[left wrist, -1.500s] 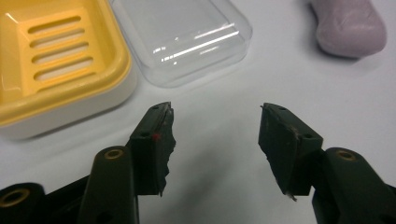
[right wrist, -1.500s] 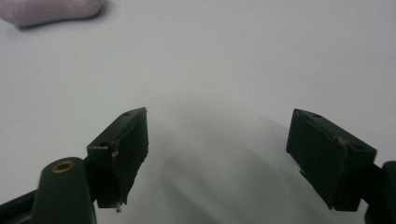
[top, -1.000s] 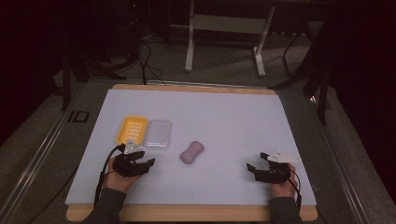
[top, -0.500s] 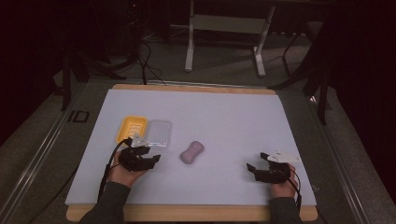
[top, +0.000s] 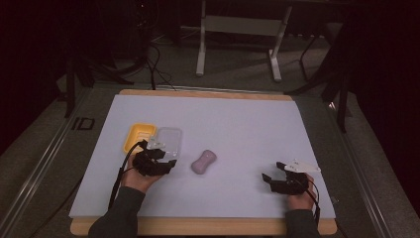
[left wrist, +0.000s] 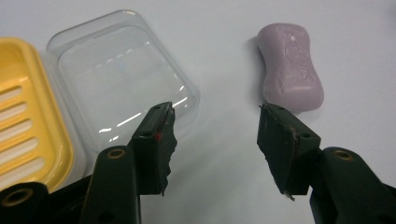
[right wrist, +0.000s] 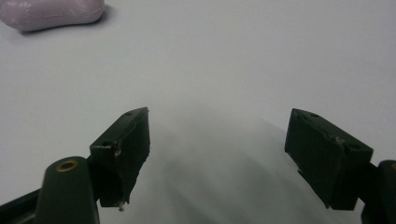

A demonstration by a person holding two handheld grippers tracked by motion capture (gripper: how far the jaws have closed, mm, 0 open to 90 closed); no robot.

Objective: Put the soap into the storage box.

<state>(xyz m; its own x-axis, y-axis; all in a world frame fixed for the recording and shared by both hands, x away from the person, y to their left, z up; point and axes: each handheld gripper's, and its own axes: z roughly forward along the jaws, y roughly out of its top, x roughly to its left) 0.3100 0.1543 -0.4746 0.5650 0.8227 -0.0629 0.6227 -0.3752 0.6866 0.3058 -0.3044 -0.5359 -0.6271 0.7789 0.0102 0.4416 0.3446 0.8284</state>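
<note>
A pink bar of soap [top: 204, 162] [left wrist: 291, 65] [right wrist: 51, 13] lies near the middle of the white table mat [top: 237, 129]. To its left sit a clear plastic lid [top: 169, 139] [left wrist: 119, 79] and a yellow soap dish [top: 138, 136] [left wrist: 25, 126], side by side. My left gripper [top: 168, 163] [left wrist: 215, 116] hovers just in front of the lid, open and holding nothing, with the soap a short way off to its right. My right gripper [top: 270, 178] [right wrist: 217, 140] rests low near the mat's front right, open wide and holding nothing, pointing left towards the soap.
The mat covers a wooden tabletop [top: 198, 225] whose edge shows at the front. Beyond the table's far edge stand a metal frame [top: 237, 39] and cables on a dark floor. Bare mat stretches across the back and right.
My left gripper has moved forward and right, from the mat's front left up to the lid and towards the soap. The right gripper has stayed put.
</note>
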